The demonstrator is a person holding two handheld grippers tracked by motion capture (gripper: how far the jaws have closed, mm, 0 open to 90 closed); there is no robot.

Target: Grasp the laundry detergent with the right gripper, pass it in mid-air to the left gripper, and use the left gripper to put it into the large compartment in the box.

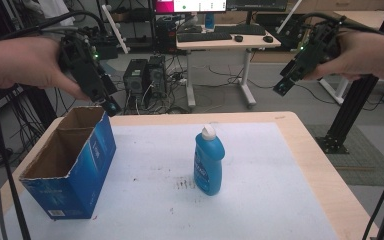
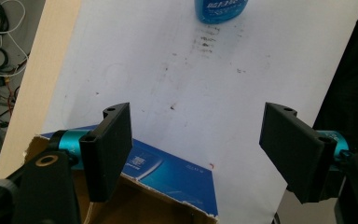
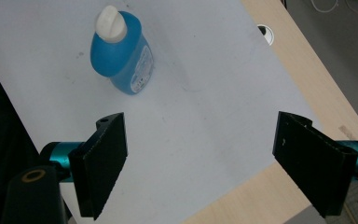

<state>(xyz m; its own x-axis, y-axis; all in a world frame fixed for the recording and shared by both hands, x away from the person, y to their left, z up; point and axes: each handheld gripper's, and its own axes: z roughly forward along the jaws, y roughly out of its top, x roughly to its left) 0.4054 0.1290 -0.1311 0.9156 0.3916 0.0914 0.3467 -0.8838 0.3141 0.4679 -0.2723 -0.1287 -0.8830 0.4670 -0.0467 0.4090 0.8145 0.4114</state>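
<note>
White sheet (image 1: 180,170), wooden table (image 1: 310,155), cluttered lab

Blue bottle (image 1: 209,162) with white cap, upright, ahead of right gripper (image 3: 200,168); open blue carton (image 1: 70,160) directly beneath left gripper (image 2: 196,154).

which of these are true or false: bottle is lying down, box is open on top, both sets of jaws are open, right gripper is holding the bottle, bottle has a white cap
1. The bottle is lying down. False: it stands upright on the white mat.
2. The box is open on top. True.
3. Both sets of jaws are open. True: the left gripper and the right gripper each stand wide apart with nothing between.
4. The right gripper is holding the bottle. False: it is held in the air, apart from the bottle.
5. The bottle has a white cap. True.
</note>
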